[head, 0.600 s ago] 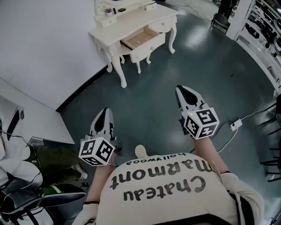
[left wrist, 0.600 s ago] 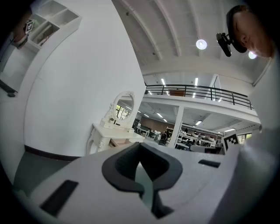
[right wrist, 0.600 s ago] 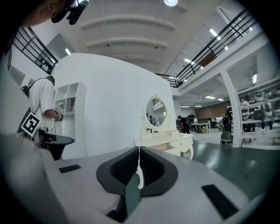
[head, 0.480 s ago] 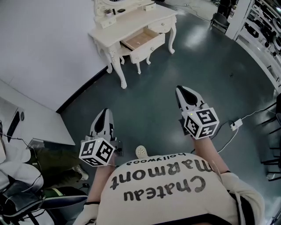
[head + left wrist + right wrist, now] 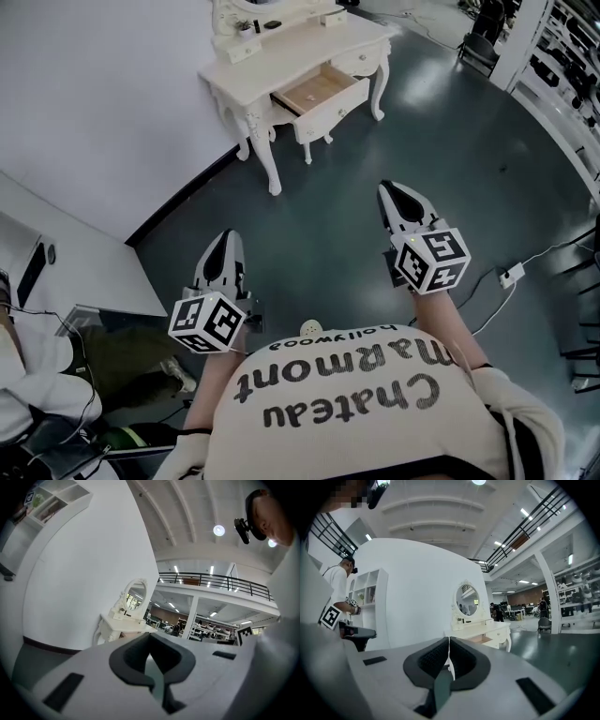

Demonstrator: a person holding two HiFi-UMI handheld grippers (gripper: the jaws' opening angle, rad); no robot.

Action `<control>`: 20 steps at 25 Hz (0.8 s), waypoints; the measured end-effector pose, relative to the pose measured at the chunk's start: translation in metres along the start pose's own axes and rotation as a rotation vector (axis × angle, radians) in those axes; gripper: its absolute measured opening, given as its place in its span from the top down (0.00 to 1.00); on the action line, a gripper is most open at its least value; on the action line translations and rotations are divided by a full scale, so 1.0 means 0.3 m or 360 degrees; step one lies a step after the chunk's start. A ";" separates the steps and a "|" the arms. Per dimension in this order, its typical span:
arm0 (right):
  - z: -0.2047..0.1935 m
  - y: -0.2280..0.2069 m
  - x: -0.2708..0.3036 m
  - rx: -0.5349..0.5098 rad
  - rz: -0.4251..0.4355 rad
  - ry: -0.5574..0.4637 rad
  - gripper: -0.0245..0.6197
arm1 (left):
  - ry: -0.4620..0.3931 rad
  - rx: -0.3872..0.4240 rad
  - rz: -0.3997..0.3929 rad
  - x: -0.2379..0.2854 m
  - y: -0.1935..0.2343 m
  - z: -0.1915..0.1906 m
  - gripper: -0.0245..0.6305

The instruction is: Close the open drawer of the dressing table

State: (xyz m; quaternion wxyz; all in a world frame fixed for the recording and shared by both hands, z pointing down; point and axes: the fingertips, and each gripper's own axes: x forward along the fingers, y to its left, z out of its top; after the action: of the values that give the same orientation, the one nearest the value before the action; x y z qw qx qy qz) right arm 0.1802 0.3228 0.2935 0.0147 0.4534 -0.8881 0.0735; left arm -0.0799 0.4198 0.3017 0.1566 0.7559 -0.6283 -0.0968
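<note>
A cream dressing table (image 5: 281, 52) stands against the white wall at the top of the head view. Its middle drawer (image 5: 317, 90) is pulled out and shows a bare wooden bottom. My left gripper (image 5: 223, 236) and right gripper (image 5: 392, 190) are held level over the dark floor, well short of the table, both pointing toward it. In the left gripper view the jaws of the left gripper (image 5: 149, 637) meet at the tips with nothing between them; the table (image 5: 119, 625) lies beyond. The right gripper (image 5: 448, 641) is shut and empty too, with the open drawer (image 5: 480, 639) ahead.
An oval mirror (image 5: 468, 601) tops the table. A white desk (image 5: 75, 253) and office chairs sit at the left. A white adapter with a cable (image 5: 511, 275) lies on the floor at the right. Another person (image 5: 340, 592) stands by white shelves.
The dressing table has slid slightly down and right in the head view, so I am a little nearer to it. Both grippers keep their places and stay shut.
</note>
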 end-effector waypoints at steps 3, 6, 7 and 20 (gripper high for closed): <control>0.012 0.023 0.066 0.0032 -0.0011 -0.0041 0.92 | -0.0001 0.0008 -0.0022 0.032 0.058 0.025 0.95; 0.005 0.043 0.123 0.0044 -0.0025 -0.0052 0.92 | 0.0006 0.0020 -0.0046 0.060 0.110 0.039 0.95; -0.003 0.051 0.140 0.0044 -0.0027 -0.0044 0.92 | 0.0013 0.0023 -0.0050 0.068 0.127 0.040 0.95; -0.057 0.105 0.360 -0.0052 -0.0017 0.0150 0.92 | 0.0109 -0.0112 -0.0027 0.178 0.313 0.003 0.95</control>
State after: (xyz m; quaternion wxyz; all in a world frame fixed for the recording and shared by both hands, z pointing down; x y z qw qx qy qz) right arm 0.0905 0.2567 0.3167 0.0643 0.4539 -0.8851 0.0803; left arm -0.1564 0.3522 0.3372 0.2037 0.7581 -0.6123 -0.0943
